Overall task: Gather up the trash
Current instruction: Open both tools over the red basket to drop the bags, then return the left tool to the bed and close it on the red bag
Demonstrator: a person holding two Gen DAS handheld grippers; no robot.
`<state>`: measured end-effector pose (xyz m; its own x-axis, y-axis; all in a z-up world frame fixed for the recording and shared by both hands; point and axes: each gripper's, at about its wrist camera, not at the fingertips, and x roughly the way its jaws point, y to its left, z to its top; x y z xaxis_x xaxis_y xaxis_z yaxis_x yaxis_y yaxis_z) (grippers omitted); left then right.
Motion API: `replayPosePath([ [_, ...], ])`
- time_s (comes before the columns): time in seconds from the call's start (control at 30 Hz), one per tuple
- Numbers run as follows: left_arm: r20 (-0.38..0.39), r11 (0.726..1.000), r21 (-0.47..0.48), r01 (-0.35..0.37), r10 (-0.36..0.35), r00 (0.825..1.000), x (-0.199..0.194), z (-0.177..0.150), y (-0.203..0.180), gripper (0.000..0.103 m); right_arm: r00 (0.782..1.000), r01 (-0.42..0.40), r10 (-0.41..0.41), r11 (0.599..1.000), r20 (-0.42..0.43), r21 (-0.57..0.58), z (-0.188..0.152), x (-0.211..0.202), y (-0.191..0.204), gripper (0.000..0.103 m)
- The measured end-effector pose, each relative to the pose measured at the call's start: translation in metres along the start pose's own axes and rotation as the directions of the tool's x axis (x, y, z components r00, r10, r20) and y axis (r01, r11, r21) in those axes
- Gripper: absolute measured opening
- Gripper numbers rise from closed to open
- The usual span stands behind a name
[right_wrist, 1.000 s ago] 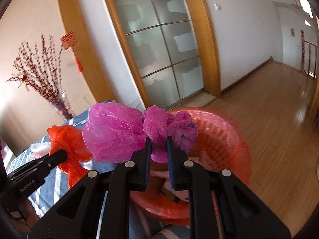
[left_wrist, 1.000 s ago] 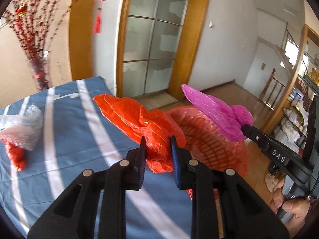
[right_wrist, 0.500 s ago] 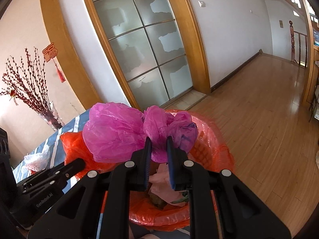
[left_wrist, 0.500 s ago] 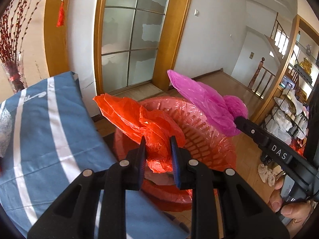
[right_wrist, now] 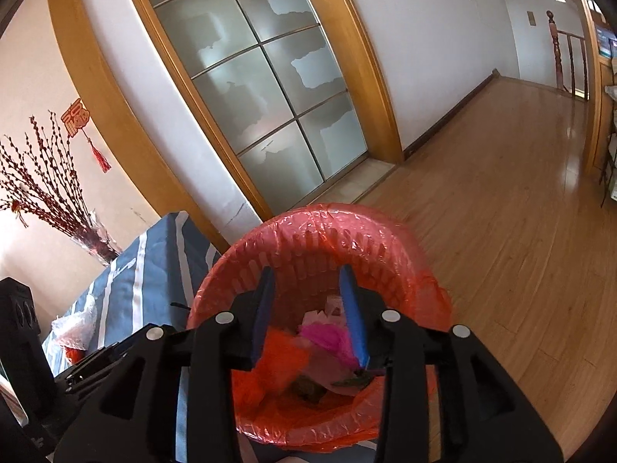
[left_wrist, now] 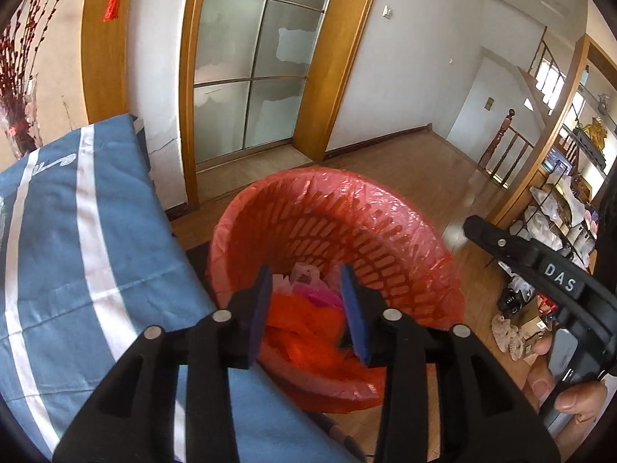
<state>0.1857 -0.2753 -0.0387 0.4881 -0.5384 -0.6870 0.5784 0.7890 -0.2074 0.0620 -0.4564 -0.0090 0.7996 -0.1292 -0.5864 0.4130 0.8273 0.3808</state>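
At the bottom of the left wrist view, the left gripper [left_wrist: 304,293] is seen over the near rim of the waste basket [left_wrist: 416,227], its jaws parting and nothing pressed between the blue pads; the orange bag [left_wrist: 304,335] is seen blurred below the gap, inside the basket, with the pink bag [left_wrist: 320,295] just beyond it. At the bottom of the right wrist view, the right gripper [right_wrist: 306,301] is likewise held above the basket [right_wrist: 320,223], its jaws also parting, with no pad touching anything; the pink bag [right_wrist: 327,337] and the orange bag [right_wrist: 281,355] are seen lying among other rubbish in the basket.

The letters "DAS" are read on the black arm of the right gripper [left_wrist: 486,231] at the right edge of the left wrist view, above the hand [left_wrist: 570,401] that holds it. No other writing can be made out clearly; a red ornament [right_wrist: 77,117] with a tassel is hung at the upper left of the right wrist view.

The basket is lined with red film and is set against the edge of the blue striped cloth [left_wrist: 58,231], which fills the left of the frame. A crumpled clear wrapper [right_wrist: 75,326] is left on the cloth at lower left. Beyond the basket, open wooden floor [right_wrist: 501,193] is seen running to the frosted glass door [right_wrist: 262,88] at upper centre. A cluttered shelf [left_wrist: 559,196] stands along the right edge.
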Motion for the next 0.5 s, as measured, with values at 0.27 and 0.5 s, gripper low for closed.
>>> replayPosePath([
  [0.27, 0.021, 0.995, 0.040, -0.097, 0.096, 0.995, -0.024, -0.011, 0.022, 0.047, 0.997, 0.056, -0.052, 0.993, 0.049, -0.100, -0.002, -0.013, 0.021, 0.061],
  [0.5, 0.039, 0.976, -0.001, -0.218, 0.218, 0.975, -0.064, -0.025, 0.070, 0.050, 0.998, 0.039, -0.030, 0.986, 0.059, -0.161, -0.003, -0.027, 0.034, 0.072],
])
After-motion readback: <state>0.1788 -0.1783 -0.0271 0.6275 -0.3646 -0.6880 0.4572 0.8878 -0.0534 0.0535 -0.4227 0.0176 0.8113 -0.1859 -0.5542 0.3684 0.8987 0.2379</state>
